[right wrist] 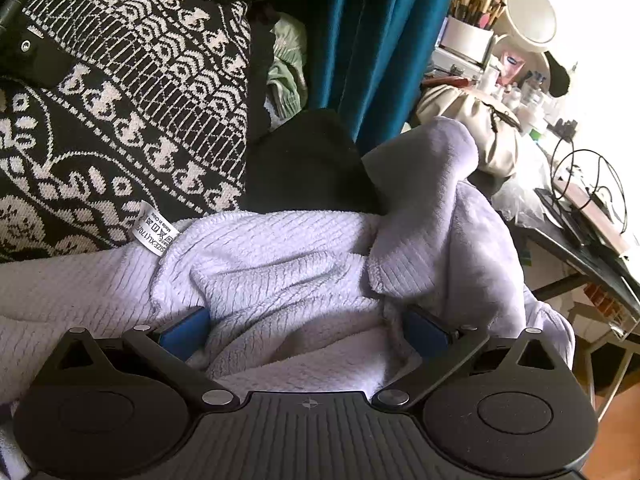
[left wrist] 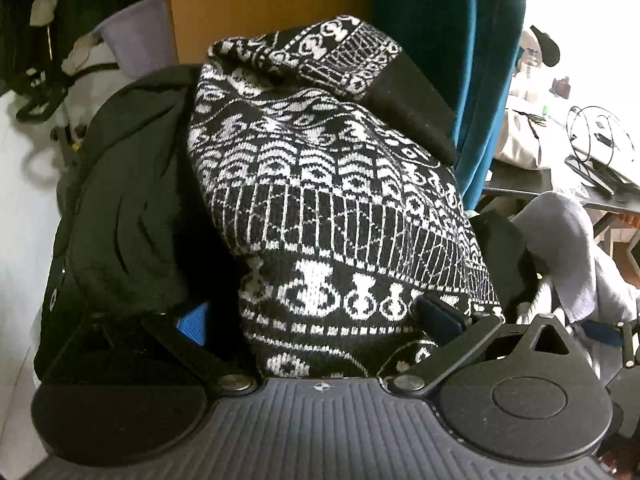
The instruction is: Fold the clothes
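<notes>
Three garments are in view. The first is a black-and-white knitted sweater with a patterned weave [left wrist: 328, 184]; it lies bunched in front of the left gripper [left wrist: 316, 320], whose two blue-padded fingers stand wide apart with a thick fold of the knit between them. I cannot tell if the pads really press the cloth. The second garment is a plain black fabric piece [left wrist: 128, 208], crumpled just beside the sweater on its left side and touching it. The third is a soft lilac fleece garment with ribbed texture [right wrist: 280, 264], with one white size label [right wrist: 154, 228] on its seam. The right gripper [right wrist: 308, 332] has its jaws spread wide too, and a heap of the fleece fills the space between the two blue pads; whether it is gripped I cannot tell.

In the right wrist view the sweater lies above and to the left of the fleece, touching it. Behind the clothes hangs one teal curtain [right wrist: 380, 40]. To the right of it stands a cluttered dark table [right wrist: 592, 248] with one round white mirror [right wrist: 530, 16] and a cup of makeup brushes [right wrist: 472, 12]. One pale purple basin [left wrist: 140, 28] is seen far left in the left wrist view.
</notes>
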A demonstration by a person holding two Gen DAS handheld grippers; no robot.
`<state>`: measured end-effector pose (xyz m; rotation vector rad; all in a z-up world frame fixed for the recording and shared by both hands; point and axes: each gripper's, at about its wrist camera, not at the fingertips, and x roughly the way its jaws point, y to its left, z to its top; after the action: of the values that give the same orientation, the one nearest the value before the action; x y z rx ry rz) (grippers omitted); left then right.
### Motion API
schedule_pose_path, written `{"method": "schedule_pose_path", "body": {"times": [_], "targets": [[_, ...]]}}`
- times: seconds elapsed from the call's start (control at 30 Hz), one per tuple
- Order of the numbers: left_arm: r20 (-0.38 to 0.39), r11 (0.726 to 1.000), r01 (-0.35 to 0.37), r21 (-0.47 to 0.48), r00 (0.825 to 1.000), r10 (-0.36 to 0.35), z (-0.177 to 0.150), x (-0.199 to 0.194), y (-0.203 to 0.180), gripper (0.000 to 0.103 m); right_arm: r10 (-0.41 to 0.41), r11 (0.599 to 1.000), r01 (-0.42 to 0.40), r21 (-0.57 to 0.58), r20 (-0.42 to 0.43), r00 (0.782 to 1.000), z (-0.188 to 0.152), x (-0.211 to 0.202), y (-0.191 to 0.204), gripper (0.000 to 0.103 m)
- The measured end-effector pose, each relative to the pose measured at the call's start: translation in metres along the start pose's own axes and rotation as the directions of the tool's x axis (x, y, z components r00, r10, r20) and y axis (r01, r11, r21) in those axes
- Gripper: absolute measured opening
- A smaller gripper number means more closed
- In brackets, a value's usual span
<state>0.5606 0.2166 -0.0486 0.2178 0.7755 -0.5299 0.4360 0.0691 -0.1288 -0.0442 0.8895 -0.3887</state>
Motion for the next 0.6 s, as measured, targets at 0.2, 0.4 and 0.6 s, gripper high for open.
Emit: {"method": "schedule_pose_path", "body": {"times": [0.2,0.4,0.6], "targets": [[-0.057,0.999,-0.012,-0.044,0.998,0.009,0.002,-0.002,0.001,0.103,0.041,0.999,-0.041,-0.002,-0.027,0.999,0.003,0.005,-0.006,0.102],[-0.095,0.997,-0.040,-0.059,0.995,0.035,0.005,0.000,-0.002,0.103,0.065,0.998,-0.066,-0.019,-0.058,0.996,0.007,0.005,-0.009,0.102],[-0.112,0.996,-0.055,-0.065,0.993,0.047,0.007,0.000,-0.005,0.103,0.137,0.990,-0.138,-0.009,-0.083,0.987,0.017,-0.008,-0.024,0.102]]}}
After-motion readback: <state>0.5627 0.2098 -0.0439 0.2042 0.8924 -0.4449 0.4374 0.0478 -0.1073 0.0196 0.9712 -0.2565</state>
